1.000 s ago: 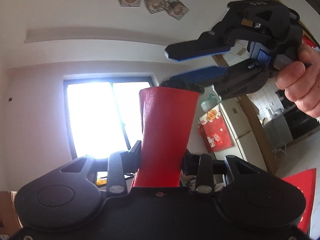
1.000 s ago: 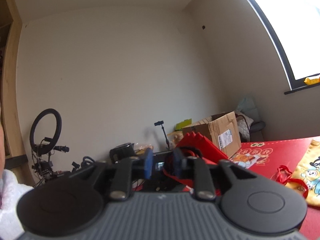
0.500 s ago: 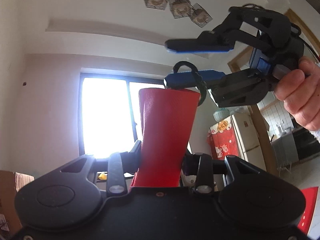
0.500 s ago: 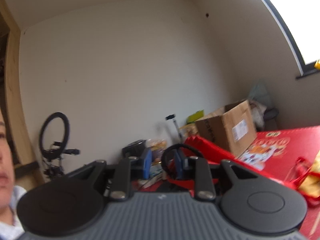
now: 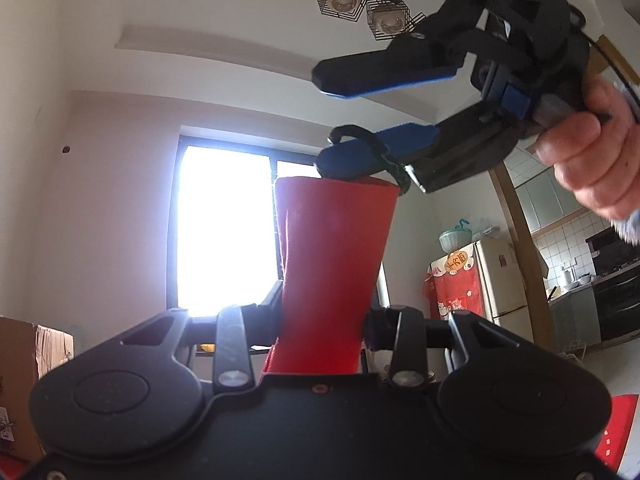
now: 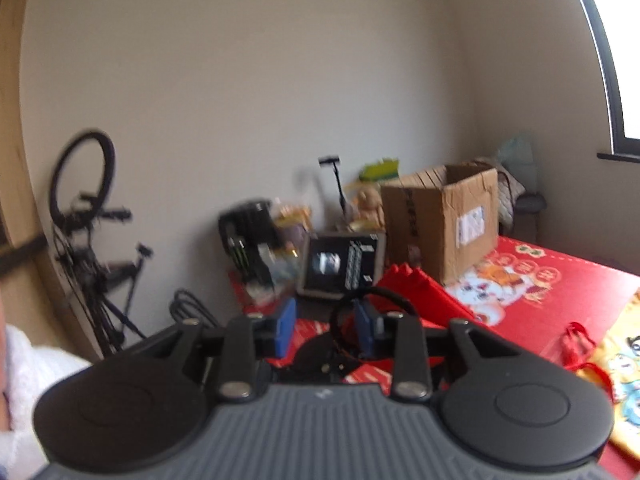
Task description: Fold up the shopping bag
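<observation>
While our left gripper (image 5: 320,316) clamps the rolled red fabric bag (image 5: 332,264) upright, our raised right gripper (image 5: 324,120) opens, a black cord loop (image 5: 372,148) round its lower finger.

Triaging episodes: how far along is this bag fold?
Done: red bag is rolled into a compact bundle, clamped in the left claw. In hand: a black elastic loop hangs on the right claw's lower finger, its jaws opening. Left: stretch the loop around the bundle, set it down.

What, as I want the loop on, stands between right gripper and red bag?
Nothing visible. The right gripper, jaws opening, sits at the top of the red bag held by the left gripper; a black loop circles its lower finger.
</observation>
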Tool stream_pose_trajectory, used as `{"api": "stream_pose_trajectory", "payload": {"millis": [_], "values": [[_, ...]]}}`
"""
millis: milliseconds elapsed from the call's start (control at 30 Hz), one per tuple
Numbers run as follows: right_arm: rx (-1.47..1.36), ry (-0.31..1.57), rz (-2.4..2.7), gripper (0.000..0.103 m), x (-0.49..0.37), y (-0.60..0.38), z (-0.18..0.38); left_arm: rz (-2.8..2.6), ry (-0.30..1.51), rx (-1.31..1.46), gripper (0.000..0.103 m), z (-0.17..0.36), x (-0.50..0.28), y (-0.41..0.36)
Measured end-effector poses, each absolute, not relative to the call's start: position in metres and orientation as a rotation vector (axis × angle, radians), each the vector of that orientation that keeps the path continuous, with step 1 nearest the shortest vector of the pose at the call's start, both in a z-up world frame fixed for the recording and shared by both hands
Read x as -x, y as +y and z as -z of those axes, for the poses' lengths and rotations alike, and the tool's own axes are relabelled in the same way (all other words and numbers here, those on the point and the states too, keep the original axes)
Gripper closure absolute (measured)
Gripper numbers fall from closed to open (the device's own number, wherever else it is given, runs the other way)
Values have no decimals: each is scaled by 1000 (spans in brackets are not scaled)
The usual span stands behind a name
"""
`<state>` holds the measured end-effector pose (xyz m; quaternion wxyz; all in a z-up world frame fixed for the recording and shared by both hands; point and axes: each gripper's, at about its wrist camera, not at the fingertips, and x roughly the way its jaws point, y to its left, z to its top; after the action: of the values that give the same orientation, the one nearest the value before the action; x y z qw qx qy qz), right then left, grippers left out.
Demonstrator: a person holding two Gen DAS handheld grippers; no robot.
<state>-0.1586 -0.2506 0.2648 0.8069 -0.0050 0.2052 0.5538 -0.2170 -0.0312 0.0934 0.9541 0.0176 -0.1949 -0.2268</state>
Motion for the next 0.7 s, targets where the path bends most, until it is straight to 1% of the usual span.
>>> {"api": "stream_pose_trajectory", "payload": {"millis": [33, 100, 267, 300, 333, 400, 433, 467, 533, 567, 700], "values": [[19, 458, -1170, 66, 160, -249, -267, 458, -395, -29, 65, -94, 217, -31], [49, 481, -1140, 55, 165, -246, -276, 453, -392, -18, 65, -96, 216, -31], [89, 468, -1108, 55, 169, -242, -294, 442, -382, -1, 65, -103, 212, -31], [98, 458, -1098, 57, 169, -242, -297, 440, -381, 2, 65, -103, 212, -31], [99, 455, -1091, 60, 169, -243, -297, 438, -381, 5, 65, -103, 211, -30], [110, 430, -1066, 88, 170, -246, -296, 429, -385, -2, 65, -103, 211, -29], [114, 414, -1051, 92, 172, -248, -295, 424, -387, -9, 65, -103, 211, -30], [118, 396, -1035, 95, 174, -252, -293, 418, -390, -19, 65, -101, 213, -31], [121, 378, -1006, 96, 179, -260, -288, 406, -394, -38, 65, -99, 217, -34], [115, 383, -994, 98, 181, -263, -284, 404, -397, -48, 65, -99, 218, -35], [81, 397, -954, 99, 186, -277, -271, 405, -413, -113, 65, -94, 223, -48]]}}
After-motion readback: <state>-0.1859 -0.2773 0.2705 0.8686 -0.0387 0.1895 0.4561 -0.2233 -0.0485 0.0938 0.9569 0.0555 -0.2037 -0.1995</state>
